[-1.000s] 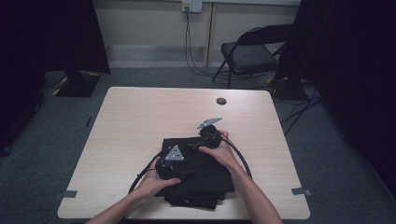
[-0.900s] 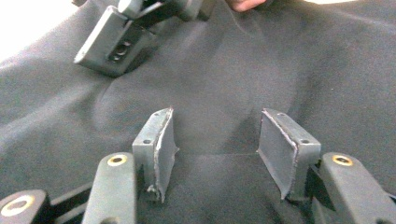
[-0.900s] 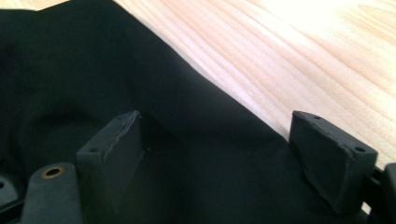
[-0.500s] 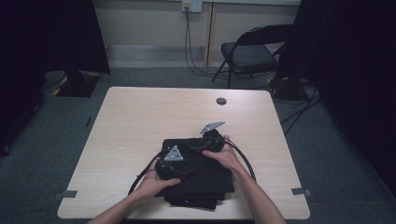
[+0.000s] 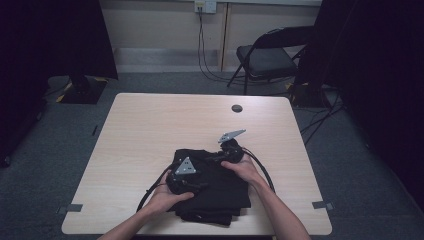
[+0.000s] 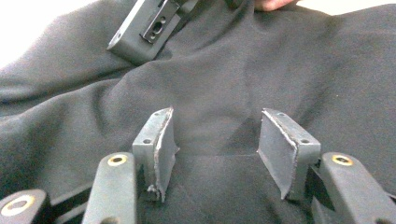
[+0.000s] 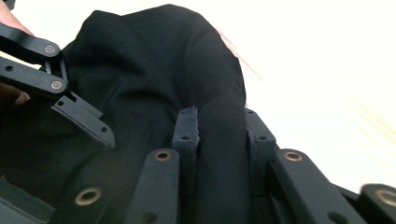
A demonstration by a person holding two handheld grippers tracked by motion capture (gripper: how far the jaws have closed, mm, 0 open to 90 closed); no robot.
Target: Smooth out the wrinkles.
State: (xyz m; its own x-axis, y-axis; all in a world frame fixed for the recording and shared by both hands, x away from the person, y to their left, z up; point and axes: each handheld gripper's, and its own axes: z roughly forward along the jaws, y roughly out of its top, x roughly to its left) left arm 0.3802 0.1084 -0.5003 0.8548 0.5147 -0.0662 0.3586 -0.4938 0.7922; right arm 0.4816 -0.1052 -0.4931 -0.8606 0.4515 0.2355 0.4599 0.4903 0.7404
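A folded black garment (image 5: 220, 197) lies on the near part of the pale wooden table (image 5: 150, 125). My left gripper (image 5: 196, 176) rests on its left part, and its jaws stand open (image 6: 215, 140) over flat cloth (image 6: 233, 70). My right gripper (image 5: 216, 157) is at the garment's upper right edge. Its jaws have just been closing, and they now pinch a raised ridge of the black cloth (image 7: 154, 56) between the pads (image 7: 219, 135). A finger of the right gripper (image 6: 140, 28) shows far off in the left gripper view. The left gripper's linkage (image 7: 70, 107) shows in the right gripper view.
A small black round disc (image 5: 237, 108) sits on the table's far side. A folding chair (image 5: 270, 55) stands behind the table, with cables on the floor. Grey tape marks (image 5: 74, 208) sit at the table's near corners. Dark curtains flank both sides.
My right hand has shifted slightly to the right and down onto the garment's edge. The left hand and the garment stay where they were.
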